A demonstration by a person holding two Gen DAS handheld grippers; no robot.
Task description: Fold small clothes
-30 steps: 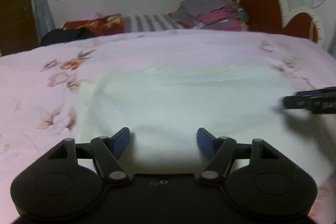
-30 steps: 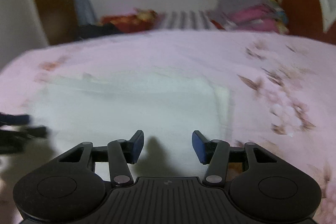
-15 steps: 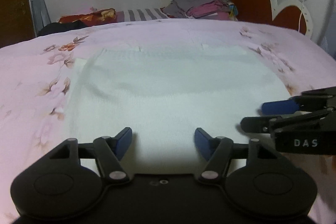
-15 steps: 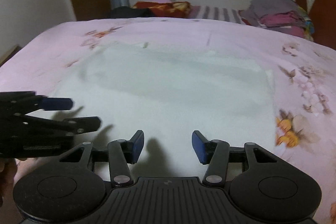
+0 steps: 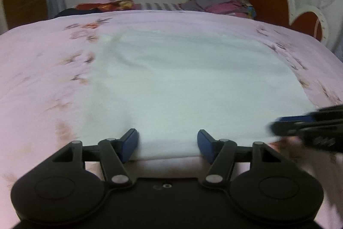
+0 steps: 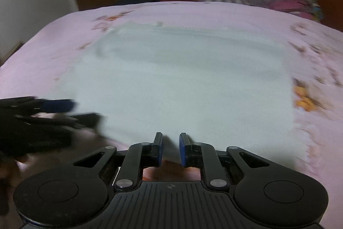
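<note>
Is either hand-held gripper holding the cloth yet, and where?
Not yet. The right hand-held gripper is closing on the white cloth's near edge; the left straddles it, open.

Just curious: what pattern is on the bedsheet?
Pink bedsheet with brownish flowers, best in the right wrist view.

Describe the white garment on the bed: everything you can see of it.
The white garment is a pale, fine-knit cloth spread flat and roughly rectangular on the pink floral bedspread, with a slight crease near its far left corner. Its near edge lies between the open fingers of the left gripper. The right gripper is closing on the same edge, a fold of cloth between its pads.
</note>
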